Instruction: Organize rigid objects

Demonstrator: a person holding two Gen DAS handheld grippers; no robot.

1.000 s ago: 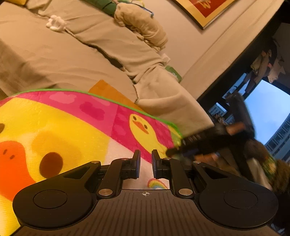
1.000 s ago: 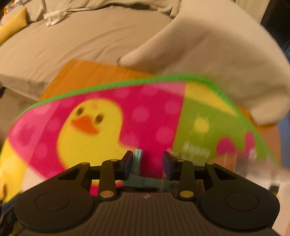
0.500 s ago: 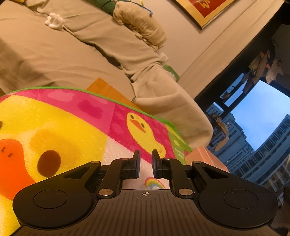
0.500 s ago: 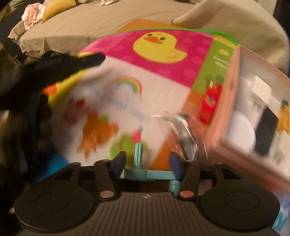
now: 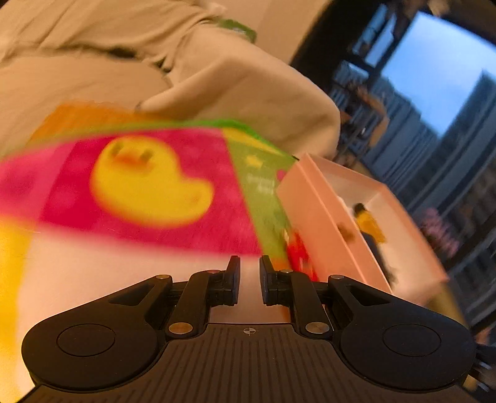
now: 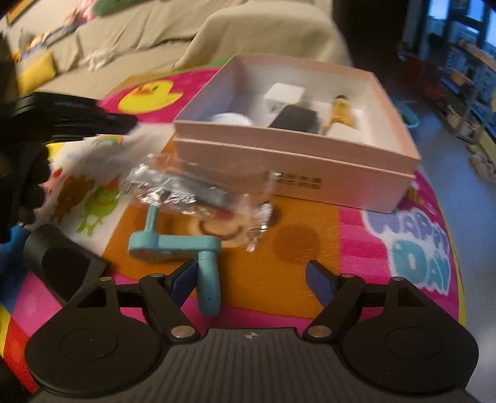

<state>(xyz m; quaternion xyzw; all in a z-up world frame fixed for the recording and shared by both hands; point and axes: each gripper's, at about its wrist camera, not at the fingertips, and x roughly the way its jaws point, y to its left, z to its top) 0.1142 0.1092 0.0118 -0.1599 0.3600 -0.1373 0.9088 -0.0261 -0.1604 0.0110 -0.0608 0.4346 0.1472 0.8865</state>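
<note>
In the right wrist view a teal crank-shaped piece (image 6: 173, 243) lies on the colourful duck mat (image 6: 310, 248). My right gripper (image 6: 251, 276) hovers just above it; its jaws are opening, one end of the piece rests beside the left finger, and neither pad presses it. A clear plastic bag with a dark item (image 6: 192, 189) lies behind it. The pink box (image 6: 294, 161) holds a white cube (image 6: 285, 94), a black block (image 6: 294, 117) and a yellow figure (image 6: 341, 108). My left gripper (image 5: 249, 272) is shut and empty over the mat (image 5: 148, 186), left of the pink box (image 5: 325, 223).
A beige covered sofa (image 6: 263, 28) runs behind the mat. A black object (image 6: 62, 266) lies at the mat's near left. The other gripper with a dark-gloved hand (image 6: 62, 114) reaches in from the left. Windows and shelves stand to the right.
My right gripper swung toward the pink box and its jaws widened, letting the teal piece down onto the mat. The left view swung right, and the pink box came into sight.
</note>
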